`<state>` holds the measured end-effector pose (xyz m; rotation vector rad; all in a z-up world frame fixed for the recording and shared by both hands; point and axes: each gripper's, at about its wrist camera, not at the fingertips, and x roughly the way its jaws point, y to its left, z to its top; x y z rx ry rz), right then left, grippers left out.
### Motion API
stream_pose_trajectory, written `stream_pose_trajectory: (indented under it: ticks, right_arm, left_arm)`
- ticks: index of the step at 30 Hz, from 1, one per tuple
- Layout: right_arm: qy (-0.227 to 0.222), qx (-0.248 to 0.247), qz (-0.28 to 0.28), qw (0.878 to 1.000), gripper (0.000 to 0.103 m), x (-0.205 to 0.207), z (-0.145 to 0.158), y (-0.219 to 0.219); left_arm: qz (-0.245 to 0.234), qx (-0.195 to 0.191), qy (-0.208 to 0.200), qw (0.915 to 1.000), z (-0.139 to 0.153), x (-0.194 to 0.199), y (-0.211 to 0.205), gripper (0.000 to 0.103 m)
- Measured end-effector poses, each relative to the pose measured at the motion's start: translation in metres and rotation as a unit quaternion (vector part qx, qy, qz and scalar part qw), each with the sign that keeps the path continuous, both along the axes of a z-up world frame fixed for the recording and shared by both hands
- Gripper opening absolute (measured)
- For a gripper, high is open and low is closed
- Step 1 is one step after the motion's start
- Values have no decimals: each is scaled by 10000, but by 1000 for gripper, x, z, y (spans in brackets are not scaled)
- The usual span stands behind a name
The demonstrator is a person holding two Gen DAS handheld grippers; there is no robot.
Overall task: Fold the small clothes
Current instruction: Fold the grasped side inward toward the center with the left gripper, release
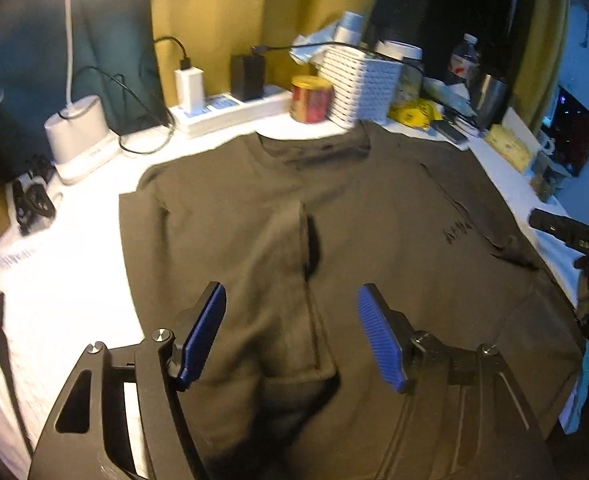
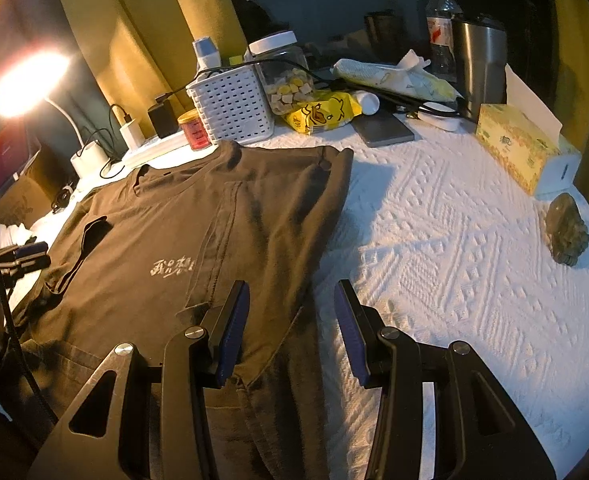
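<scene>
T-shirt (image 1: pixel 374 208) flat; left gripper (image 1: pixel 290 332) tilted down, jaws apart.

We see both grippers, the left gripper (image 1: pixel 290 334) and the right gripper (image 2: pixel 292 332), built of black angular arms with triangular cutouts, round silver screws and ribbed blue pads (image 1: pixel 378 336).

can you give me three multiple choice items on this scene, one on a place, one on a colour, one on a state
1. Where is the red jar?
A. beside the white basket
B. on the tissue box
C. on the shirt

2. What colour are the left claw pads?
A. red
B. blue
C. white

3. What does the right claw hold?
A. a sleeve
B. the bottle
C. nothing

1 A: it stands against the basket's left side.
2 B: both pads are blue.
3 C: its jaws stand apart and empty.
</scene>
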<state>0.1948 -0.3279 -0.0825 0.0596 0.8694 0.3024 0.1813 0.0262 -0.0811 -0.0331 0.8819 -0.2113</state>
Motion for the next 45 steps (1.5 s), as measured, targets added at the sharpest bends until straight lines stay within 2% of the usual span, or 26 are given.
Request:
stream_pose_trajectory:
  ticks: [10, 11, 13, 14, 15, 16, 17, 18, 22, 25, 28, 30, 32, 33, 34, 37, 41, 42, 43, 45]
  right_arm:
    - [-23, 90, -79, 9999, 47, 4, 1, -4]
    - [-29, 93, -92, 9999, 47, 4, 2, -5]
    - [-33, 94, -120, 9999, 47, 5, 2, -6]
    - [-31, 96, -137, 9999, 47, 5, 2, -7]
    - [-27, 96, -154, 9998, 47, 6, 2, -8]
    - [-22, 97, -170, 9998, 47, 6, 2, -9]
    - [-10, 104, -192, 9998, 47, 7, 1, -11]
    - [0, 114, -211, 9997, 47, 8, 1, -12]
    - [36, 122, -260, 9996, 47, 9, -2, -14]
    - [35, 106, -254, 9996, 47, 9, -1, -13]
    - [-3, 94, -225, 9997, 47, 7, 2, -11]
    - [-41, 71, -181, 9998, 47, 4, 4, -9]
    - [-52, 57, -152, 9999, 47, 1, 4, -7]
    - [-53, 54, -141, 9999, 47, 0, 4, -6]
    - [-46, 48, -132, 9999, 47, -1, 3, -5]
    - [-24, 35, -107, 9999, 47, -4, 2, -1]
    - [-23, 5, -33, 10000, 47, -9, 3, 6]
    - [-27, -9, -15, 10000, 47, -10, 3, 9]
    - [-32, -17, 0, 10000, 47, -12, 4, 11]
    - [-45, -21, 17, 10000, 47, -15, 6, 14]
  left_arm:
    - [-385, 208, 130, 9990, -17, 48, -24, 66]
    - [-438, 254, 159, 9986, -21, 54, -28, 62]
    - [-459, 315, 274, 9981, -28, 62, -32, 35]
    - [-452, 327, 321, 9979, -31, 65, -33, 28]
    - [-448, 357, 362, 9977, -34, 68, -34, 13]
    - [-404, 453, 306, 9977, -34, 69, -34, 8]
    - [-422, 437, 307, 9977, -34, 70, -34, 7]
    - [-472, 385, 319, 9976, -33, 70, -35, 1]
    - [-782, 124, 276, 9965, -26, 66, -44, 0]
    - [-956, 115, 314, 9949, -24, 62, -57, 0]
    - [-775, 59, 267, 9966, -14, 53, -52, 2]
    - [-628, 176, 184, 9977, -7, 42, -43, 4]
    - [-502, 214, 149, 9984, -2, 30, -32, 26]
    - [-398, 205, 135, 9989, 1, 20, -22, 59]
    - [-322, 172, 107, 9993, 2, 14, -16, 78]
    - [-240, 153, 107, 9995, 2, -6, -4, 78]
    - [-499, 324, 203, 9980, -9, -25, -7, 77]
    - [-617, 342, 234, 9972, -14, -29, -10, 71]
    - [-677, 364, 281, 9966, -18, -30, -13, 59]
    - [-759, 371, 444, 9954, -30, -30, -16, 50]
